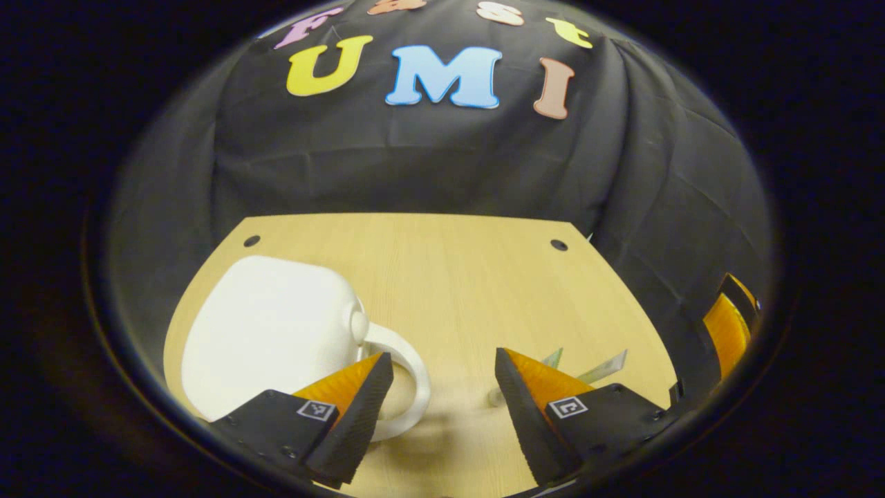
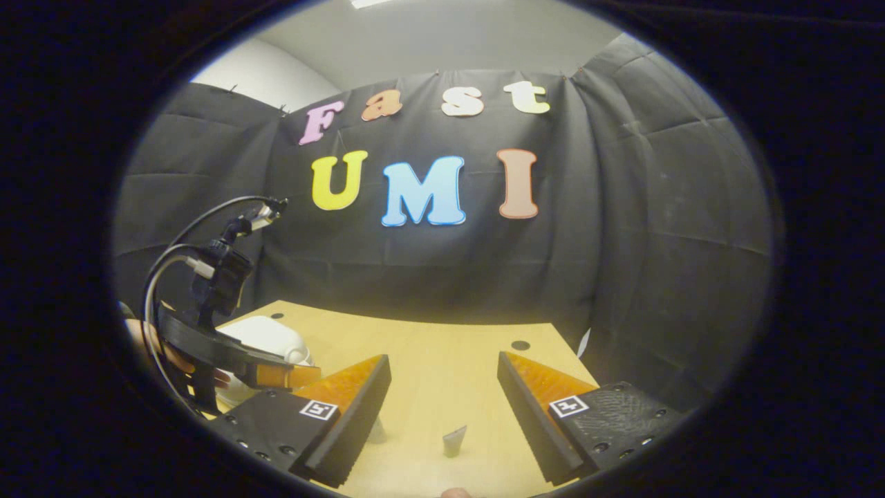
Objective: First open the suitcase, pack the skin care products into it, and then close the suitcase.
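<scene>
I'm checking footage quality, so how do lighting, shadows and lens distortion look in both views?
Left gripper view: dim, the light wooden table bows from fisheye distortion, the white rounded suitcase casts a soft shadow. Right gripper view: brighter above, table edges curve, the small grey tube looks blurry.

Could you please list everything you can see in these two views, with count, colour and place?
Suitcase: one, white, closed, with a loop handle, on the left part of the table.
Skin care tubes: at least two, pale green, lying on the table on the right, partly hidden behind the left gripper's finger; exact count unclear.
Table: one, light wood, with two dark holes near its far edge.
Cables: black and white, looping above the left gripper.
Left gripper: orange and black fingers, open, beside the suitcase handle.
Right gripper: orange and black fingers, open, above the table.
Hand: one, holding the left gripper.
</scene>
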`<state>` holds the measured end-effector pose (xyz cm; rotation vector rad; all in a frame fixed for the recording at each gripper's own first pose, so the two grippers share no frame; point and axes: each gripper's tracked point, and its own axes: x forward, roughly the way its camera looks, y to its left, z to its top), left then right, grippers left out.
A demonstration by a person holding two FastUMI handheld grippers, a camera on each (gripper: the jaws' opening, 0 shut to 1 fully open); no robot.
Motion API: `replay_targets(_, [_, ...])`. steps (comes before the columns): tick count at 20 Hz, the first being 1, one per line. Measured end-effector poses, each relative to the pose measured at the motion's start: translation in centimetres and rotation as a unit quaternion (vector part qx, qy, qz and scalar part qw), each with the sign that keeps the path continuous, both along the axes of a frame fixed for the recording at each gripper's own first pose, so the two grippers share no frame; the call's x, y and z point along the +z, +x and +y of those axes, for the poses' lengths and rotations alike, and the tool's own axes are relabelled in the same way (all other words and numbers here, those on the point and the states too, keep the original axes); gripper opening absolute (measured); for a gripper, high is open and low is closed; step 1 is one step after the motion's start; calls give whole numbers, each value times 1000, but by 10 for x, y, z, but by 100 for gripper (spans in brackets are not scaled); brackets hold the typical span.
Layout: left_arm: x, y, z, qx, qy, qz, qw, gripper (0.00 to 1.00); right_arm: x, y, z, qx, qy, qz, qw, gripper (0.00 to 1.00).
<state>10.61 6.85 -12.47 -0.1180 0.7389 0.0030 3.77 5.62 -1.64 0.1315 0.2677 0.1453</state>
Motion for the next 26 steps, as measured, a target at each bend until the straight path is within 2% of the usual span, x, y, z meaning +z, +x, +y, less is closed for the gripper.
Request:
replay_targets(6, [-51, -3, 7, -3, -6, 113, 994, 98, -11, 4, -3, -19, -2, 23, 1000, 94])
replay_targets(9, [-71, -2, 5, -12, -6, 141, 990, 83, -12, 6, -4, -24, 2, 29, 999, 94])
replay_targets(10, [-76, -3, 2, -13, -10, 147, 989, 75, -13, 6, -4, -24, 3, 30, 999, 94])
replay_targets(12, [-83, -3, 6, -12, -7, 164, 986, 50, -14, 6, -5, -26, 3, 31, 999, 94])
replay_targets(13, [-85, -2, 10, -11, -4, 170, 985, 46, -12, 6, -6, -26, 2, 29, 999, 94])
replay_targets(15, [-84, -2, 11, -23, -3, 169, 985, 28, -12, 6, -7, -25, 2, 26, 999, 94])
replay_targets(17, [-74, -2, 9, -41, 11, 165, 985, 21, -13, 6, -7, -19, -1, 26, 999, 94])
replay_targets(18, [-69, -1, 9, -50, 22, 157, 986, 21, -14, 5, -7, -15, -2, 25, 1000, 94])
replay_targets(21, [-42, -2, 8, -46, 16, 147, 988, 17, -12, 6, -8, -4, -7, 16, 1000, 94])
replay_targets(26, [66, 3, 51, -24, 17, 75, 997, 18, -9, 7, -2, 26, -17, -2, 1000, 94])
